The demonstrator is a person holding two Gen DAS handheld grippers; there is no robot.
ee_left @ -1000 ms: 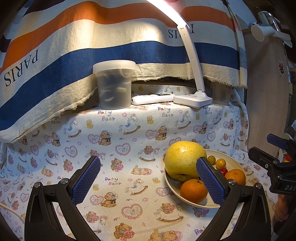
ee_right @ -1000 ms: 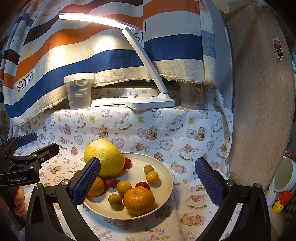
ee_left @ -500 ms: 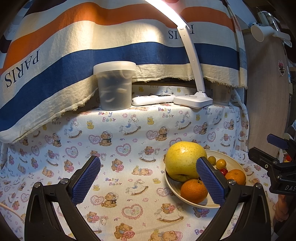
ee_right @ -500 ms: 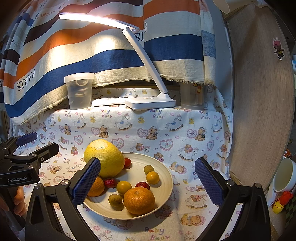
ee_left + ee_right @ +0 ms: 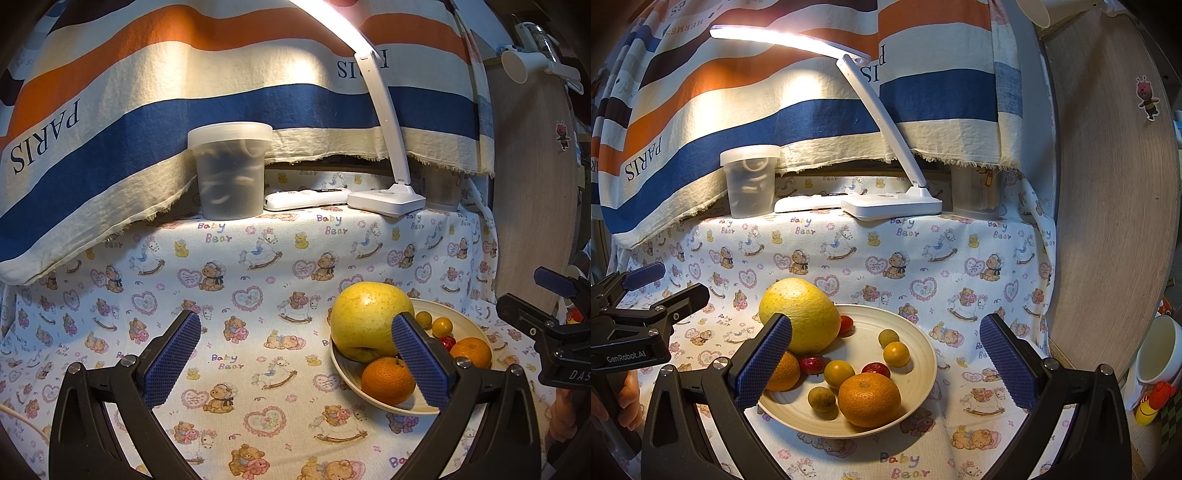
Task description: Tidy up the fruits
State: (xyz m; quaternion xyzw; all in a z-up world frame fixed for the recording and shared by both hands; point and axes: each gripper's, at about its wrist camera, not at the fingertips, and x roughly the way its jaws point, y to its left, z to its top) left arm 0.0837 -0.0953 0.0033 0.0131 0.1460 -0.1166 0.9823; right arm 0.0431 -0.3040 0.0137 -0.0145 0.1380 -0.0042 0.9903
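Cream ceramic plate on the bear-print worktop holds all fruit: big yellow pomelo, two oranges, small berries. Left tool and right tool hover spread, empty. Any grasp should straddle one fruit squarely.

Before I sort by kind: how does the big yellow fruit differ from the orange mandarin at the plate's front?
The big yellow round fruit is far larger than the orange mandarin. It is pale yellow with a speckled skin; the mandarin is deep orange and dimpled. It sits at the back left rim of the cream plate, overhanging it; the mandarin lies at the front, inside the rim. Both are roundish, whole and on the same plate.
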